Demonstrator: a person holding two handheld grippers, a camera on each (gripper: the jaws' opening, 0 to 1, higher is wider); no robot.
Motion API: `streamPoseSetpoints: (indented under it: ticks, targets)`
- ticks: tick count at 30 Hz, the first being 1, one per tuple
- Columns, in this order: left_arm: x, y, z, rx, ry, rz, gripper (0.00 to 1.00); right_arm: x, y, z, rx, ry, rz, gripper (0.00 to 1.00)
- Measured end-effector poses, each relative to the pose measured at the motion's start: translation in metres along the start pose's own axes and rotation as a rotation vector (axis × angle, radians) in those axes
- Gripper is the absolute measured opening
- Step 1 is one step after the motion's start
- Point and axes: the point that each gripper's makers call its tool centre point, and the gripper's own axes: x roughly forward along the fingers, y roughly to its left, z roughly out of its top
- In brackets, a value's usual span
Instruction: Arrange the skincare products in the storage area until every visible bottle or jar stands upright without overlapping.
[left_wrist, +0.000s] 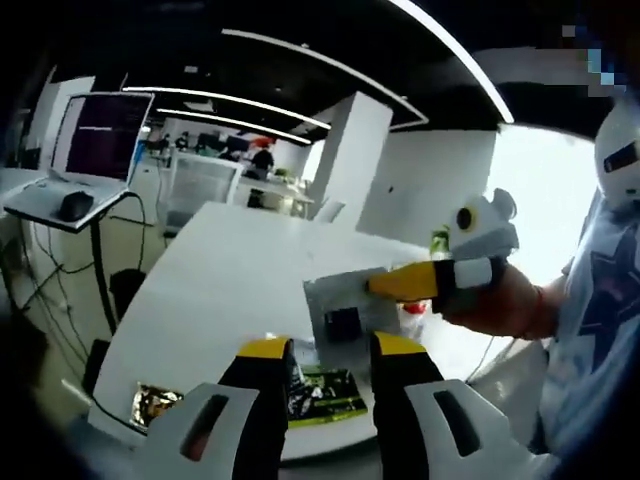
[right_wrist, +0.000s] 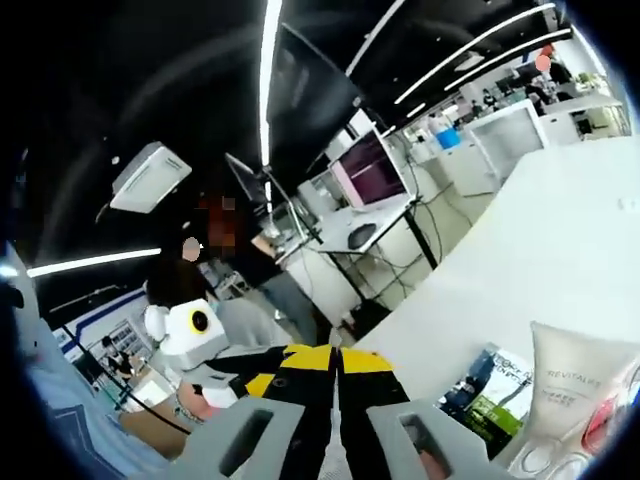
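In the left gripper view, a laptop (left_wrist: 95, 140) on a side stand sits well off to the left, beyond the white tabletop (left_wrist: 230, 280). The left tongs (left_wrist: 328, 352) stand apart, empty, above two dark-and-green sachets (left_wrist: 325, 395) lying flat near the table's front edge. Just ahead of them a grey pouch (left_wrist: 350, 305) is raised off the tabletop, and the right tongs (left_wrist: 385, 287) reach in from the right onto its edge.

In the right gripper view, the right tongs (right_wrist: 337, 362) look pressed together on that thin pouch edge. A white tube (right_wrist: 580, 385) lies flat at far right beside a green sachet (right_wrist: 497, 395). Judging from this, the pouch lies nearer the right tongs; the flat packets below crowd any setting-down spot.
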Motion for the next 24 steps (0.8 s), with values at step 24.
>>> streamPoseSetpoints:
  ticks: [24]
  targets:
    - [-0.012,0.027,-0.015,0.032,0.062,0.207,0.0,0.024,-0.02,-0.046,-0.285,0.149,-0.163,0.0]
